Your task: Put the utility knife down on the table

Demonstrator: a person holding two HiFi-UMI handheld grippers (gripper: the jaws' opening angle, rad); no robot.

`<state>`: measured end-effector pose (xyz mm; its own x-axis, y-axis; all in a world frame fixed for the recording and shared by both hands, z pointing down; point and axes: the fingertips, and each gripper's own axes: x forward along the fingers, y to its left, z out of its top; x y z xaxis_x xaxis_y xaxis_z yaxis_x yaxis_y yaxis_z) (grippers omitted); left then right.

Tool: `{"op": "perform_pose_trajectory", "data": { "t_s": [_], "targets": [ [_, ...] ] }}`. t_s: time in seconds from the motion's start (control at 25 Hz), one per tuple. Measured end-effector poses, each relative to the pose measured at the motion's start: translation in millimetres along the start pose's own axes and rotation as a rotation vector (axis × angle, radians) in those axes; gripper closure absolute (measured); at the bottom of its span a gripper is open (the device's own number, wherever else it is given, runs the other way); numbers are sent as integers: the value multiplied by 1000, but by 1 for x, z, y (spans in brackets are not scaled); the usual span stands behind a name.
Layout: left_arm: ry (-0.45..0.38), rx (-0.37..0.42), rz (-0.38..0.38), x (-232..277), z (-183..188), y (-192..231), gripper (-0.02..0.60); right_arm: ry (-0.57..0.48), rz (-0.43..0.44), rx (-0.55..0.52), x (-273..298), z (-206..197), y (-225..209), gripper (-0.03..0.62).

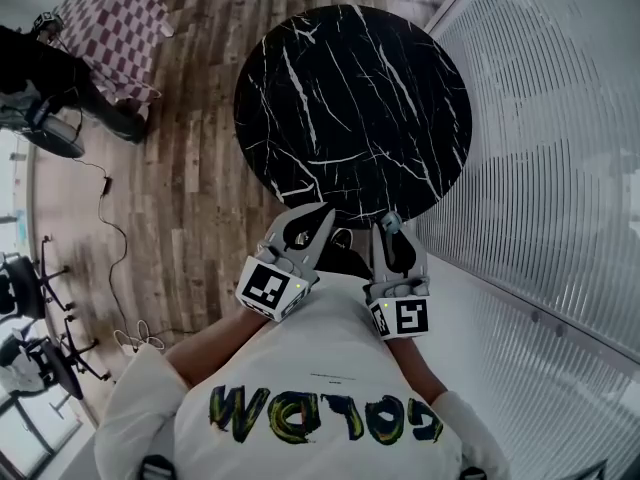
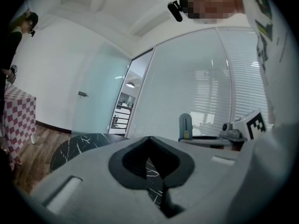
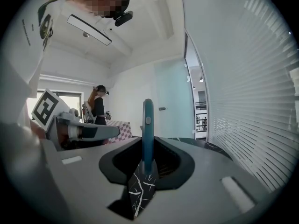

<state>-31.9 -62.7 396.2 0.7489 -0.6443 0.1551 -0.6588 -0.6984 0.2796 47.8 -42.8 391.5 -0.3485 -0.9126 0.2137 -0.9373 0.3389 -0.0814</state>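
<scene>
Near the marble table [image 1: 350,108], right gripper [image 3: 147,146] grips utility knife [image 3: 147,120]; shirt lettering [image 1: 320,413] unreadable.

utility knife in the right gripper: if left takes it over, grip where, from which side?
Probably the free upper stretch of the utility knife, above the right gripper, coming from above with pads on its broad faces. It stands upright, thin edge toward that gripper's camera, lower end clamped. The left gripper is shut; open it first.
</scene>
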Motion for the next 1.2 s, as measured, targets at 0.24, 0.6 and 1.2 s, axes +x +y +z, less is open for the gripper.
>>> {"op": "perform_pose_trajectory", "data": {
  "t_s": [0.24,0.6,1.2],
  "targets": [
    [4,10,7,14,1,-6,581,2,26,-17,-6,1,-13,520],
    [30,6,-1,42,-11,-11,581,23,51,-34,3,-8,-34,520],
    [208,59,-29,106,-98,28,581,209,81,-121,68,-90,-75,520]
  ]
}}
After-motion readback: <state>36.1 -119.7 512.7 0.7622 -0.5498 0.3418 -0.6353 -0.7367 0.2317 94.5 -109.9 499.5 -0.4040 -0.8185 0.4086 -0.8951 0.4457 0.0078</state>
